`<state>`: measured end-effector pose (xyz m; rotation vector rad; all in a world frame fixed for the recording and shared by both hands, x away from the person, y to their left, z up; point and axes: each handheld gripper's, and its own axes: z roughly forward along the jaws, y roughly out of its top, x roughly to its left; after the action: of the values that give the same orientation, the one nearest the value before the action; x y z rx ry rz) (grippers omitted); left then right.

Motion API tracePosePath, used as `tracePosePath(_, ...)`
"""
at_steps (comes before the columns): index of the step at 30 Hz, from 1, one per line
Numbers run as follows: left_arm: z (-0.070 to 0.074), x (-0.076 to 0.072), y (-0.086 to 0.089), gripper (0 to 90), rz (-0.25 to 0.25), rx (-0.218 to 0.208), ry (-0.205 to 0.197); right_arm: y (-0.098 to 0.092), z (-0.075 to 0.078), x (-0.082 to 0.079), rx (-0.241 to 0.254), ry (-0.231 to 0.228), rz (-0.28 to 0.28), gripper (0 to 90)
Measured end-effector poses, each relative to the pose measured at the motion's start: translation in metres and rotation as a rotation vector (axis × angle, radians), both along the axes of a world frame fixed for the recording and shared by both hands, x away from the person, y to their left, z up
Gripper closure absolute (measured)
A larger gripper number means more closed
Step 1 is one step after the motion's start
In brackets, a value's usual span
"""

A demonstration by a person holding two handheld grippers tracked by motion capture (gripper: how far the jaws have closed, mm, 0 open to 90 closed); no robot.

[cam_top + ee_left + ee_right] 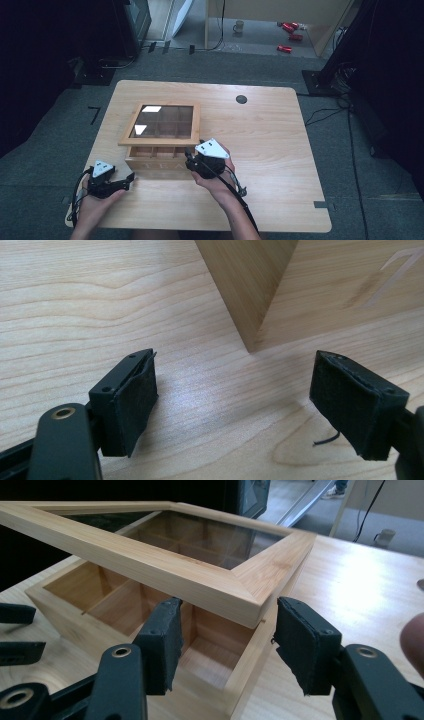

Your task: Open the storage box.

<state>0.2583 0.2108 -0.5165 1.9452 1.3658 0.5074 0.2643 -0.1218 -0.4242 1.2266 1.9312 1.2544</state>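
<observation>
A wooden tea box (150,163) with inner compartments stands on the table a little left of centre. Its glass-paned lid (162,142) is raised at the front and tilted. My right gripper (190,158) is at the box's front right corner. In the right gripper view its jaws (229,607) stand apart, with the lid's front frame (150,565) just above and between their tips and the pads not pressing on it. My left gripper (128,181) lies low on the table by the box's front left corner (260,285); it (235,365) is open with nothing between its pads.
The light wooden table (280,165) has a dark round cable hole (241,99) at the back. Bare tabletop lies to the right of the box. On the floor beyond the table are a mug (239,26) and red cans (290,30).
</observation>
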Motion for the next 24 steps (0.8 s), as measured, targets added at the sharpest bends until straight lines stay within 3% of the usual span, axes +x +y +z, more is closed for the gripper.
tracePosePath(24,0.000,0.000,0.000,19.8,0.001,-0.003,-0.002,0.004,0.044,0.026,-0.022,-0.110,-0.031,44.8)
